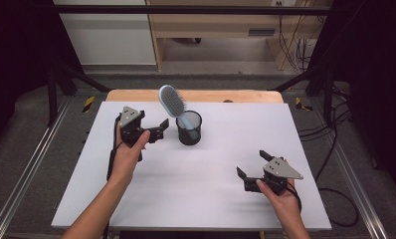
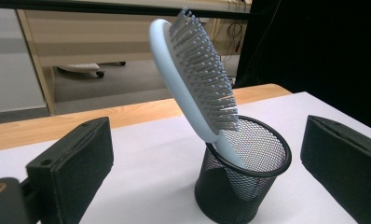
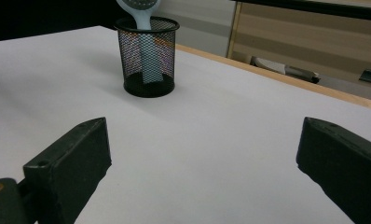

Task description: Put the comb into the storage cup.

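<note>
Hairbrush (image 1: 172,101): handle down in mesh cup (image 1: 189,128), head leaning back-left. Left gripper (image 1: 156,130): just beside cup, nearer, jaws wide, empty. Right gripper (image 1: 252,164): well apart, wide, empty.

One hairbrush (image 1: 172,101), one mesh cup (image 1: 189,128), two grippers: left gripper (image 1: 161,129), right gripper (image 1: 253,164).

Hairbrush (image 1: 172,101) leans in mesh cup (image 1: 189,128), frame centre; my left tool (image 1: 158,130) just beside, gaping; right tool (image 1: 253,164) lower right, gaping.
</note>
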The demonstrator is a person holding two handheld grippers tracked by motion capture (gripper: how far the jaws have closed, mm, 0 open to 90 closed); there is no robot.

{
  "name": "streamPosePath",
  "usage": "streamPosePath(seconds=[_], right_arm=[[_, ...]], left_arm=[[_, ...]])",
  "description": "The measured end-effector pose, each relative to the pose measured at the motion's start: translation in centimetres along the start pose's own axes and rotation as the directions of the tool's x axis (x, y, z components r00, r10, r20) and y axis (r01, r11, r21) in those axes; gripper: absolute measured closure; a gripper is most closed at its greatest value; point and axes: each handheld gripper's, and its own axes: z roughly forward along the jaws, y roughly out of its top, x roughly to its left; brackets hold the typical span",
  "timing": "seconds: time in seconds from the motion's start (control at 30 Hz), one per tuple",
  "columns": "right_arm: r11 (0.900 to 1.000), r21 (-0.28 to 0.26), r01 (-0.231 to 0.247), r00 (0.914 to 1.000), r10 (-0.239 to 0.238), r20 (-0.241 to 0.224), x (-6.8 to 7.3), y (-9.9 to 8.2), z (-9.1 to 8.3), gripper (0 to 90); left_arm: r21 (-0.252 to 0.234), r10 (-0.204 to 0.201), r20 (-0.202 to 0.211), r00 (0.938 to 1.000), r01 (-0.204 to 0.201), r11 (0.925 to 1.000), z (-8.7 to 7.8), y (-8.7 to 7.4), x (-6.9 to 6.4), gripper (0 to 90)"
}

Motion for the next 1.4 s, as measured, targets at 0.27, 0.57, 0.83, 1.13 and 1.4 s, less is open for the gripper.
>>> streamPosePath(seconds=[0.27, 0.57, 0.83, 1.13, 1.4], right_arm=[[1.0, -0.001, -0.005, 1.0, 0.005, -0.005, 0.0, 0.0, 0.0, 3.0], [1.0, 0.004, -0.007, 1.0, 0.007, -0.004, 0.0, 0.0, 0.0, 2.9], [0.9999, 0.003, -0.013, 0.9999, 0.013, -0.004, -0.1, -0.1, -0.1, 2.9], [0.9999, 0.001, -0.017, 0.9999, 0.017, -0.002, -0.1, -0.1, -0.1, 2.9], [0.9999, 0.001, -0.015, 0.9999, 0.015, 0.004, -0.1, -0.1, -0.2, 2.9]], left_arm=[[-0.019, 0.01, -0.012, 0.9999, -0.01, 0.9998, -1.8, -0.1, 1.0, 2.4], [-0.03, -0.002, -0.034, 0.9994, 0.001, 0.9995, -3.6, -1.2, 2.9, 2.1], [-0.046, -0.015, -0.063, 0.9979, 0.012, 0.9989, -5.1, -1.7, 4.5, 2.3], [-0.068, -0.04, -0.085, 0.9955, 0.035, 0.9971, -6.8, -2.2, 5.8, 2.3], [-0.086, -0.026, -0.102, 0.9945, 0.018, 0.9961, -8.4, -2.0, 6.4, 2.3]])
